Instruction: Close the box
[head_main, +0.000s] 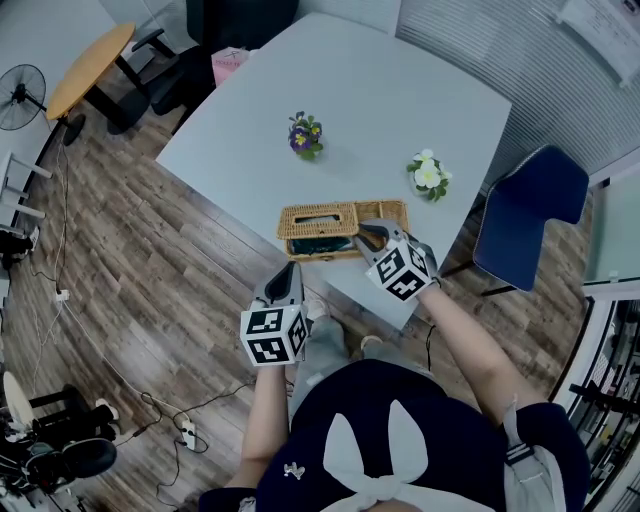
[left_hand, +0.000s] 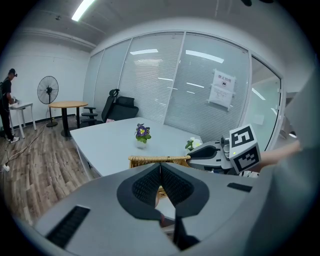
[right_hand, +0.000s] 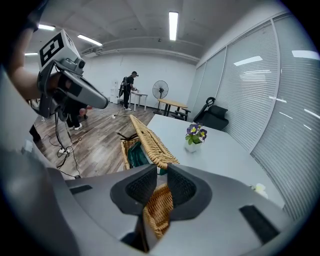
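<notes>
Looking down from the head view, the wicker box (head_main: 345, 228) sits at the near edge of the pale grey table (head_main: 400, 100), close to the corner. The right gripper (head_main: 372, 238) reaches onto the box's right end. The left gripper (head_main: 292, 268) hangs off the table's edge, just short of the box and not touching it. From up here I can't quite tell how far the lid is raised. A small pot of purple flowers (head_main: 305, 135) and one of white flowers (head_main: 430, 173) stand further back on the table, well apart from each other. A blue chair (head_main: 525, 215) stands beside the table's right side.

In the left gripper view, the left gripper (left_hand: 160, 172) has its two jaws pressed together with nothing in them. Beyond them is the box (left_hand: 159, 160), with the right gripper (left_hand: 196, 153) at its right end.

In the right gripper view, the right gripper (right_hand: 160, 182) is clamped on the edge of the woven lid (right_hand: 150, 140), which rises tilted over the open box (right_hand: 126, 150). Something green (right_hand: 136, 156) lies inside. The left gripper (right_hand: 100, 101) hovers up at the left, clear of the box. A person (right_hand: 129, 87) stands far back beside a fan (right_hand: 160, 90).
</notes>
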